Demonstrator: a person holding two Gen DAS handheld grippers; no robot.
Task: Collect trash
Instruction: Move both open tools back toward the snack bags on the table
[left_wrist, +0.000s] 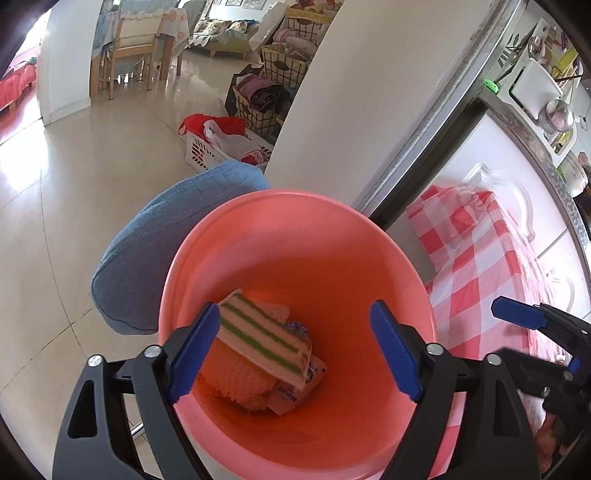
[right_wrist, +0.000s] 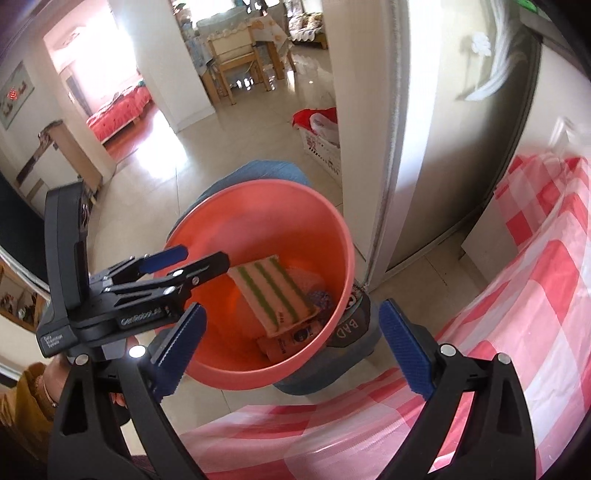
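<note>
Held left gripper (left_wrist: 295, 354) over pink bin (left_wrist: 369, 236), fingers wide, nothing between them. Sponge (left_wrist: 262, 339) lay in bin bottom on top of other wrappers, so drop step looked done. Right gripper (right_wrist: 291, 354) near checked cloth (right_wrist: 517, 295), right of bin, fingers wide, empty. Next move, I judged: pull left clear, find more trash; none visible on cloth.

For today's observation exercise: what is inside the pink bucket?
Inside the pink bucket a striped sponge lies on top, over an orange foam net and a printed packet. Whatever lies beneath these on the bottom is covered.
</note>
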